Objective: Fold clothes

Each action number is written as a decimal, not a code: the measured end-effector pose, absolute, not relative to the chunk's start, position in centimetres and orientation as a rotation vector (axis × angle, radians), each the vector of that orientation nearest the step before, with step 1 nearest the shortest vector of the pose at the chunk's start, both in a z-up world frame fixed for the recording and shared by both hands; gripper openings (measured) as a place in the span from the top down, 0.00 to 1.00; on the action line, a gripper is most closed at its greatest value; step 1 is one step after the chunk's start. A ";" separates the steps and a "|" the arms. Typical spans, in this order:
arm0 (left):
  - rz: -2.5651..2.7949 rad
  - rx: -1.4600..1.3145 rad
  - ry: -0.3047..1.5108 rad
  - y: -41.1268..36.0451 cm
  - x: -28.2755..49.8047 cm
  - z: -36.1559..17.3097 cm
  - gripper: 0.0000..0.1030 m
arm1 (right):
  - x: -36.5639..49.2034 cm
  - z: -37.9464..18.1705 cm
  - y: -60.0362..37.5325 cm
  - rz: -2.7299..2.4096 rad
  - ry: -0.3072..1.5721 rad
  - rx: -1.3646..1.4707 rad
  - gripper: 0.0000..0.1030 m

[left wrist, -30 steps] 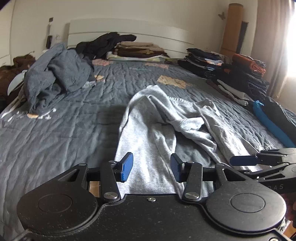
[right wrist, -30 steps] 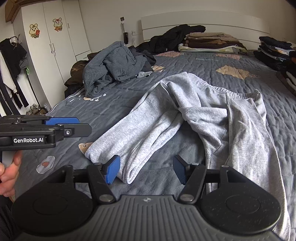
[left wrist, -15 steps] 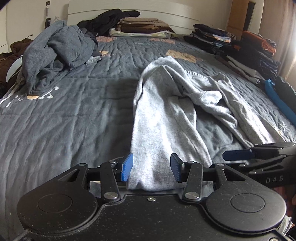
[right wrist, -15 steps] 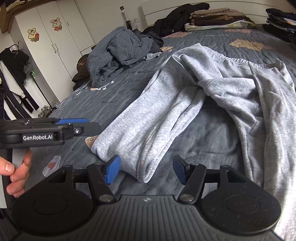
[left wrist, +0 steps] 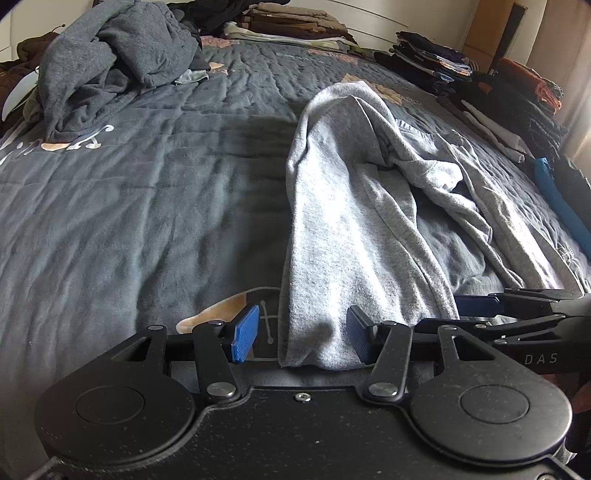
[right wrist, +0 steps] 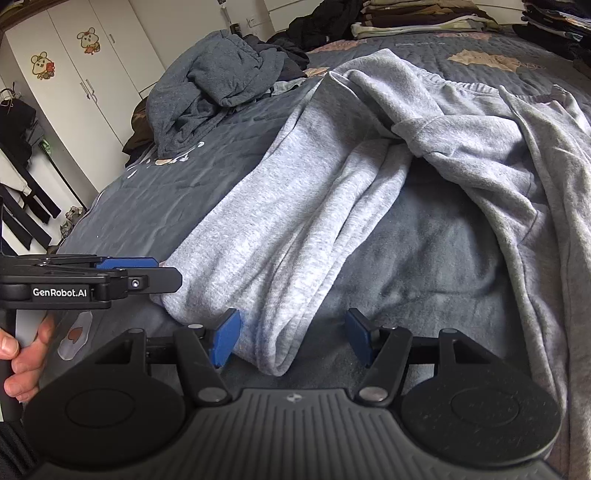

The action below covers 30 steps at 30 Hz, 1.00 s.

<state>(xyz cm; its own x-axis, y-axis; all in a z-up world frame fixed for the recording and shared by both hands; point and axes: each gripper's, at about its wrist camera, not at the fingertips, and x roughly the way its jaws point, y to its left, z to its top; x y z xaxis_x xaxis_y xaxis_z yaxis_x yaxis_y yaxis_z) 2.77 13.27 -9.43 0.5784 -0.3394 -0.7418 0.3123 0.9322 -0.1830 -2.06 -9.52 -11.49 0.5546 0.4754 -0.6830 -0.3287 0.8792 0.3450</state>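
Note:
Light grey sweatpants (left wrist: 343, 221) (right wrist: 306, 206) lie crumpled on the dark grey bedspread (left wrist: 129, 221), one leg stretching toward me. My left gripper (left wrist: 302, 334) is open, and the cuff end of that leg lies between its blue pads (left wrist: 245, 334). My right gripper (right wrist: 291, 338) is open too, with the same cuff's other corner lying between its pads (right wrist: 225, 338). Each gripper shows in the other's view: the right gripper (left wrist: 513, 306) at the right edge, the left gripper (right wrist: 110, 277) at the left, held by a hand (right wrist: 22, 354).
A heap of dark grey clothes (left wrist: 110, 66) (right wrist: 214, 99) lies at the far left of the bed. Folded stacks (left wrist: 295, 22) sit by the headboard and along the right side (left wrist: 498, 99). White wardrobes (right wrist: 74, 74) stand to the left of the bed.
Both grippers have moved forward and down toward the bed. The leg's cuff now lies between the pads of each. Both stay open.

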 end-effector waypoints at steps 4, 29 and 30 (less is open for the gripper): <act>-0.402 -0.017 0.890 12.7 2.8 -10.1 0.50 | -2.0 -11.9 -9.1 0.470 0.847 0.201 0.40; -0.564 0.042 1.040 14.5 -8.1 -6.4 0.95 | -11.9 -8.5 -9.2 0.692 0.920 0.310 0.88; -0.566 0.061 1.043 14.4 -8.6 -6.7 0.95 | -12.7 -8.6 -8.9 0.700 0.936 0.294 0.88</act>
